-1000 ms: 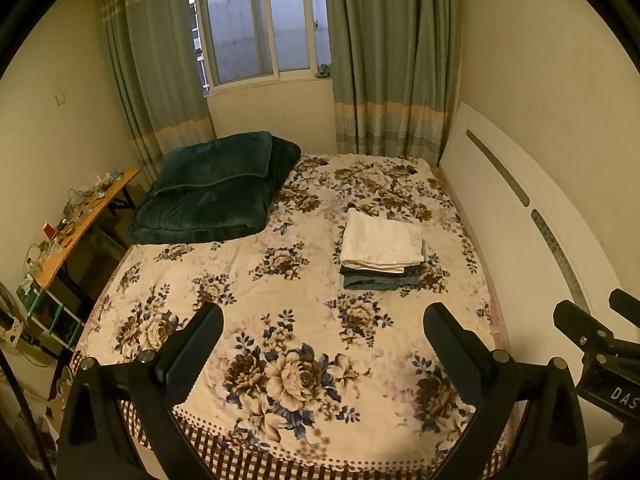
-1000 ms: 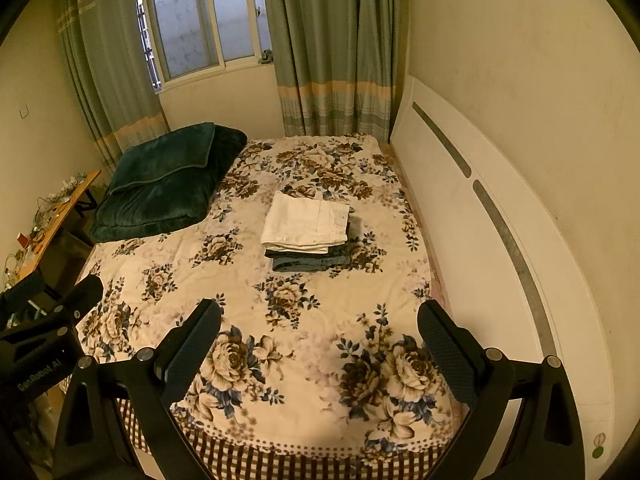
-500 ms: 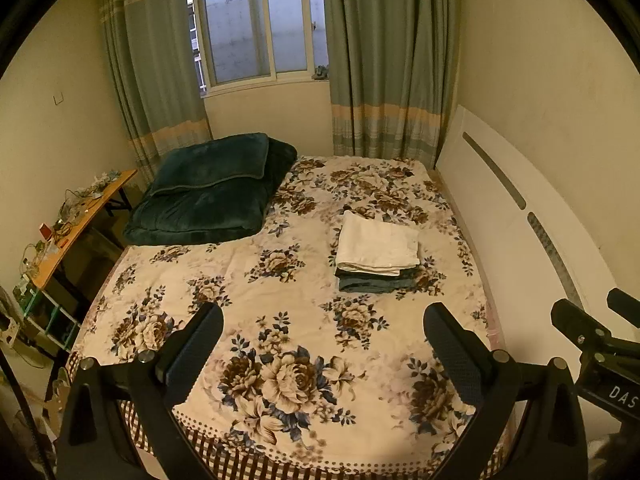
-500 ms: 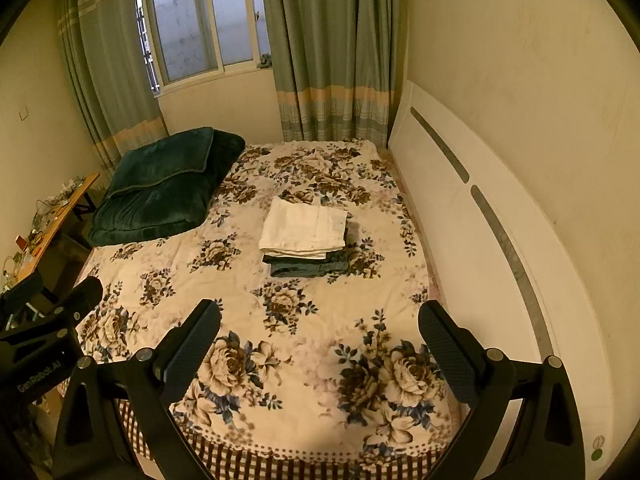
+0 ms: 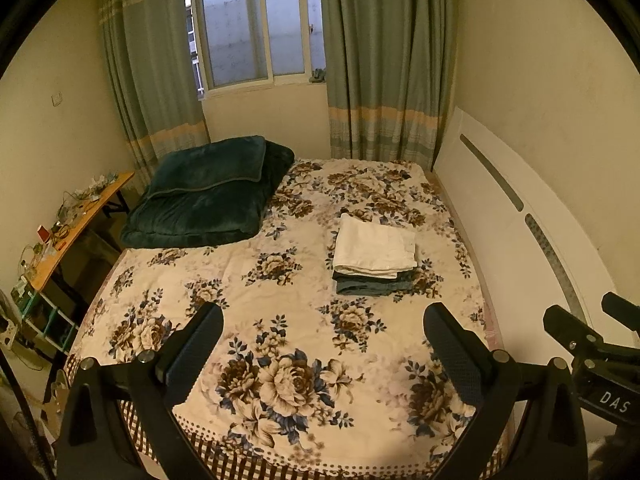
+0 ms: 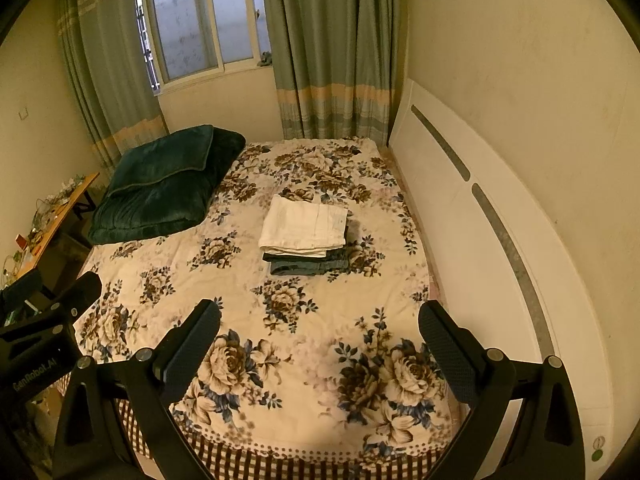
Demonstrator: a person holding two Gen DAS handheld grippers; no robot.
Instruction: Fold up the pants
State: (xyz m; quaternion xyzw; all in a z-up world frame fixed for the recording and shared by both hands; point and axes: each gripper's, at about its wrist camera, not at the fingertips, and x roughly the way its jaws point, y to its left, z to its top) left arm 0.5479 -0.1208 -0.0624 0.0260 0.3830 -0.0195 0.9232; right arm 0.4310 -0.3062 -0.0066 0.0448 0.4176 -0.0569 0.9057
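Note:
Folded white pants (image 5: 374, 247) lie on top of folded dark blue-grey pants (image 5: 372, 286) in a neat stack on the right half of the floral bed (image 5: 280, 320). The stack also shows in the right wrist view, white pants (image 6: 304, 226) over dark pants (image 6: 310, 266). My left gripper (image 5: 324, 344) is open and empty, held over the foot of the bed, well short of the stack. My right gripper (image 6: 320, 340) is open and empty too, beside the left one.
A folded dark green quilt (image 5: 208, 196) lies at the bed's far left. A white headboard panel (image 5: 520, 232) runs along the right wall. A cluttered wooden side table (image 5: 76, 224) stands left of the bed. Curtains and a window (image 5: 256, 28) are behind.
Both grippers have drawn back and risen slightly from the bed, so the stack looks a little farther away. Jaws stay open. The pants have not moved.

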